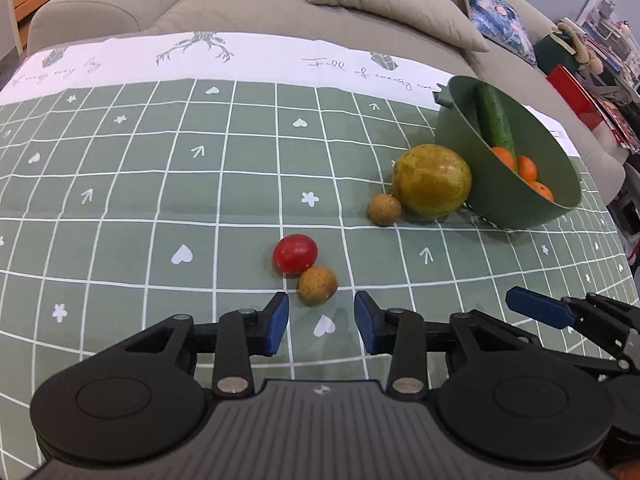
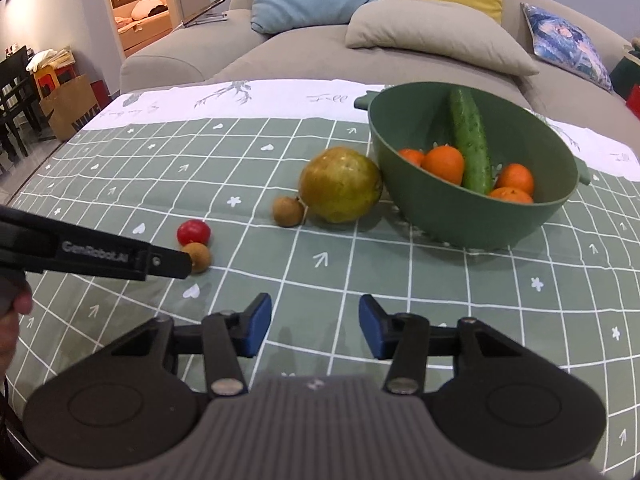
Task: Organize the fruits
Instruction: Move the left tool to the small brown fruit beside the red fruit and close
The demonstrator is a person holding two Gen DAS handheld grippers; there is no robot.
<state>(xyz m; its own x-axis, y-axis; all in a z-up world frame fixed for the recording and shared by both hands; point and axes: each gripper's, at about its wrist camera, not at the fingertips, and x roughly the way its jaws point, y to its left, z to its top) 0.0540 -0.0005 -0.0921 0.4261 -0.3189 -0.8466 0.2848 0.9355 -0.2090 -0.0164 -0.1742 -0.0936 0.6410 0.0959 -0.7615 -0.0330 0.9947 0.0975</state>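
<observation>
A green bowl (image 1: 560,184) (image 2: 420,208) at the right holds a cucumber (image 2: 470,144) and several oranges (image 2: 444,164). A large yellow-green pear (image 1: 431,180) (image 2: 340,184) rests against it, with a brown longan (image 1: 384,209) (image 2: 288,211) beside it. A red tomato (image 1: 295,254) (image 2: 193,231) touches a second longan (image 1: 317,285) (image 2: 199,257). My left gripper (image 1: 321,322) is open and empty, just short of that longan. My right gripper (image 2: 315,330) is open and empty over bare cloth.
A green checked tablecloth (image 1: 160,200) covers the table. A grey sofa (image 2: 304,52) with cushions stands behind it. The right gripper's finger (image 1: 536,307) shows at the right of the left wrist view. The left gripper's arm (image 2: 92,258) crosses the right wrist view.
</observation>
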